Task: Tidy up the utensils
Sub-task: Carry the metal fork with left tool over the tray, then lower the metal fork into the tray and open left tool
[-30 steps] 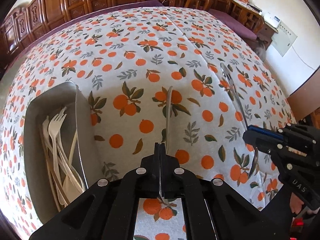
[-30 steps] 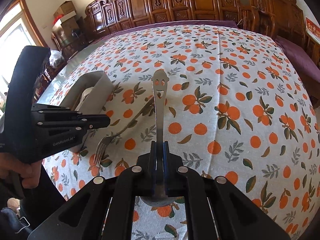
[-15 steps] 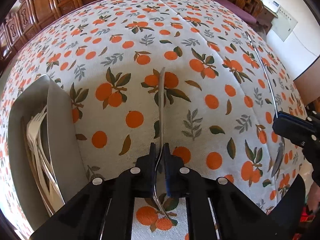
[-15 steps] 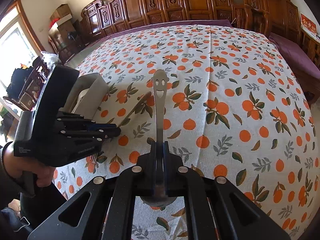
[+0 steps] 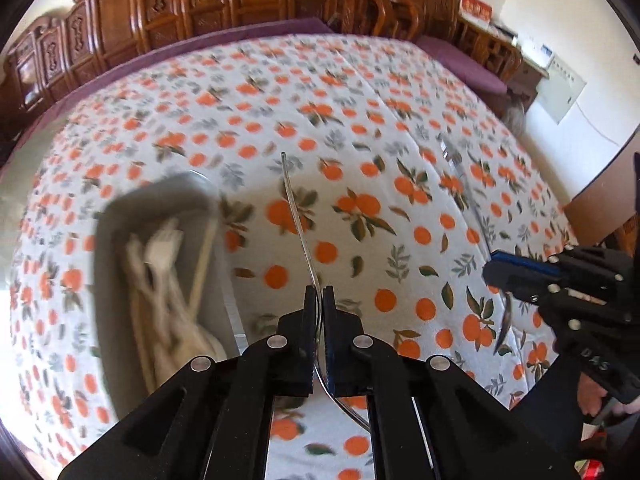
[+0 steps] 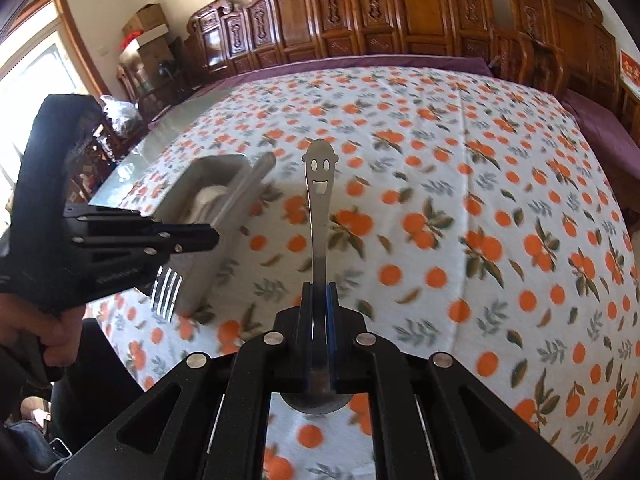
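Note:
My left gripper [image 5: 318, 300] is shut on a metal fork [image 5: 298, 216], seen edge-on, handle pointing away; its tines [image 6: 166, 292] hang below the gripper in the right wrist view. My right gripper [image 6: 319, 296] is shut on a metal spoon [image 6: 318, 204] with a smiley-face handle, bowl near the camera. Both are held above the table. A grey metal tray [image 5: 108, 248] with several pale plastic utensils [image 5: 160, 264] sits left of the fork; it also shows in the right wrist view [image 6: 212, 168].
The table wears a white cloth with orange prints [image 5: 400, 208]. Carved wooden chairs [image 6: 400, 20] line the far edge. The right gripper body [image 5: 560, 280] is at the right of the left wrist view; the left gripper body [image 6: 80, 220] is at the left of the right wrist view.
My left gripper has lifted the fork off the cloth and swung toward the tray. My right gripper keeps the spoon and has moved slightly nearer the tray.

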Tool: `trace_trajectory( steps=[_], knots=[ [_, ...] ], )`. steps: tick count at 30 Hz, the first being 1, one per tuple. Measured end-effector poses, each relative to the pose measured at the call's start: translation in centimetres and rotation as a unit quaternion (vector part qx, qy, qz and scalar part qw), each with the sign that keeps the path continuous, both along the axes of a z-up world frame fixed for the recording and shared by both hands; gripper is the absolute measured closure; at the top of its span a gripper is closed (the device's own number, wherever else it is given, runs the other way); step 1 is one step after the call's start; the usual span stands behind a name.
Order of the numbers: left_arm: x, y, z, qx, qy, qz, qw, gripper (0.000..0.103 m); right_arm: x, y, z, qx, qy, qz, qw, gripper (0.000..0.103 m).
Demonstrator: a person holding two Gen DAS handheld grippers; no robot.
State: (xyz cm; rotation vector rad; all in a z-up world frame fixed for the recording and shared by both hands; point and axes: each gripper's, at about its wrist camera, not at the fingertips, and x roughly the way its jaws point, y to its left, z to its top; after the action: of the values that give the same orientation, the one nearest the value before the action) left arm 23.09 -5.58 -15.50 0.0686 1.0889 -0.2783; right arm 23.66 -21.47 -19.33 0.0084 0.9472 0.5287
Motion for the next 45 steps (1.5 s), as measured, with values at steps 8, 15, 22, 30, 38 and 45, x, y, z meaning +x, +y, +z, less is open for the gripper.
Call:
trace_trajectory(
  steps=[8,15,22,30,38,45],
  knots=[
    [-0.2,4.8,1.9,-0.001,-0.015,0.024,0.9996,0.101,0.3,4.1,1.8,0.007,-0.015,0.025,1.000,0.096],
    [-0.2,7.2,1.6,0.001,-0.015,0.037,0.9992,0.101,0.1,5.9,2.2,0.003,-0.017,0.038,0.999,0.096],
    [0.7,8.7,-0.6,0.017,0.004,0.043,0.9989,0.100,-0.1,6.4,2.3,-0.001,-0.016,0.040,0.999,0.096],
    [1.5,9.4,-3.1,0.028,0.027,0.045,0.9982,0.100,-0.3,6.1,1.9,-0.006,-0.012,0.038,0.999,0.096],
    [1.8,9.2,-4.1,0.044,0.035,0.050,0.9972,0.099,-0.3,5.8,1.7,-0.006,-0.009,0.036,0.999,0.096],
    [0.6,10.4,-2.5,0.031,0.015,0.063,0.9974,0.091,-0.3,6.8,1.9,-0.004,-0.010,0.041,0.999,0.096]
  ],
)
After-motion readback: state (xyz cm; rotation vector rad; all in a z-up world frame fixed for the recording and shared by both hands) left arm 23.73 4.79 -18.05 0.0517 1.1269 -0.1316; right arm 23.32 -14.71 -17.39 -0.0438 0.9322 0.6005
